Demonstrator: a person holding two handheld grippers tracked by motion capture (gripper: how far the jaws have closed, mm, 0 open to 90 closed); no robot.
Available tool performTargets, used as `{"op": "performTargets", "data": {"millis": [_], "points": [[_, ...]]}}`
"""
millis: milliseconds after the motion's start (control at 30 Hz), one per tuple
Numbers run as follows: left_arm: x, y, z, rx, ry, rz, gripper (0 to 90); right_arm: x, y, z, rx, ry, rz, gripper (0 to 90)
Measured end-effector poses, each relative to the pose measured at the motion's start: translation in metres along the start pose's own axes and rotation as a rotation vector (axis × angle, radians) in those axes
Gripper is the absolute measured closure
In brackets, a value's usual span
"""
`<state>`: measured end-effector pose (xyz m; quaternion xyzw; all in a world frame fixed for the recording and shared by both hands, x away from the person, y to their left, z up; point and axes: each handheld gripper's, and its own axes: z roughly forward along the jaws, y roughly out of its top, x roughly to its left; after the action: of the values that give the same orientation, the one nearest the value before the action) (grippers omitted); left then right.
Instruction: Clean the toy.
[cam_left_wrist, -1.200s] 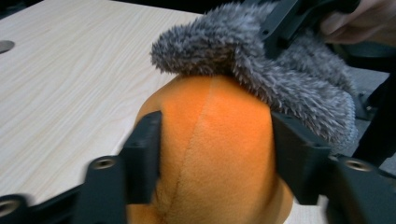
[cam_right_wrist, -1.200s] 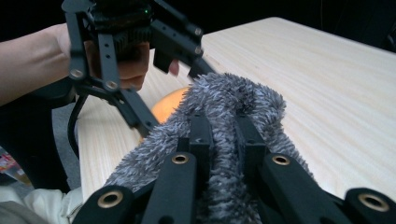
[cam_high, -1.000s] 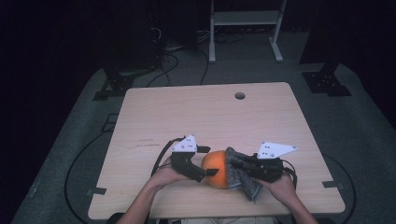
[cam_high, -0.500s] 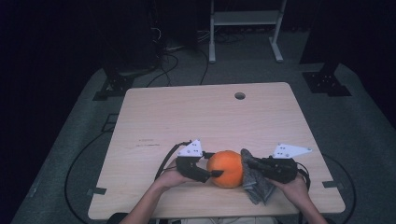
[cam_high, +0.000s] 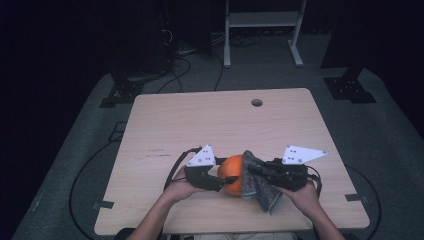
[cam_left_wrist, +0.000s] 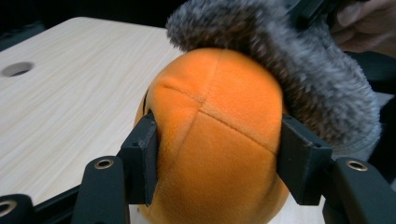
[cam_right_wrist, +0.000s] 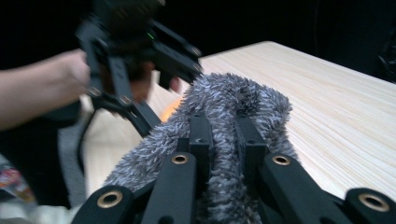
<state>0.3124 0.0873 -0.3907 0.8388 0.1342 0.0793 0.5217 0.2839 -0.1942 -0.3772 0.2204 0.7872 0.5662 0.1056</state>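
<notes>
An orange plush ball (cam_high: 231, 173) sits near the table's front edge, between my two grippers. My left gripper (cam_high: 220, 181) has just been closing its jaws and now presses both pads into the ball's (cam_left_wrist: 215, 140) sides, denting the plush. A grey fuzzy cloth (cam_high: 257, 184) drapes over the ball's right side. My right gripper (cam_high: 256, 171) is shut on a fold of that cloth (cam_right_wrist: 224, 121), holding it up against the ball. In the right gripper view the left gripper (cam_right_wrist: 140, 56) and its hand show beyond the cloth.
The pale wooden table (cam_high: 220, 125) has a round cable hole (cam_high: 256, 102) at its far side. Cables lie on the grey floor mat (cam_high: 90, 165) to the left. A white metal stand (cam_high: 260, 30) rises beyond the table.
Both grippers have shifted right along the front edge with the ball and cloth. The left gripper's jaws have closed onto the ball. The cloth now lies over the ball's right side.
</notes>
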Motion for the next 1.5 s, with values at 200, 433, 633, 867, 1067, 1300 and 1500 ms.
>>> {"op": "performTargets", "data": {"millis": [200,433,633,867,1067,1300,1500], "points": [[0.008,-0.006,-0.003,0.027,0.042,-0.025,39.3,-0.014,-0.028,0.017,0.113,-0.064,0.03,79.6],[-0.004,-0.004,0.017,0.044,0.054,-0.001,38.6,-0.003,-0.009,0.009,-0.001,0.003,0.009,79.6],[0.003,-0.011,0.012,0.04,-0.064,-0.011,17.5,-0.009,-0.014,0.021,0.042,-0.018,-0.006,79.6],[0.013,-0.025,0.026,0.07,-0.031,-0.021,22.5,-0.016,-0.023,0.014,0.06,-0.053,-0.004,79.6],[0.005,-0.02,0.027,0.052,0.028,0.019,38.8,-0.016,-0.023,-0.006,0.054,-0.076,0.011,79.7],[-0.005,-0.012,0.024,0.029,0.021,0.04,45.0,0.002,-0.002,0.006,0.015,-0.015,-0.063,79.6],[0.007,-0.014,0.008,0.012,0.079,-0.001,45.4,-0.014,-0.018,0.008,0.046,-0.063,-0.013,79.6]]}}
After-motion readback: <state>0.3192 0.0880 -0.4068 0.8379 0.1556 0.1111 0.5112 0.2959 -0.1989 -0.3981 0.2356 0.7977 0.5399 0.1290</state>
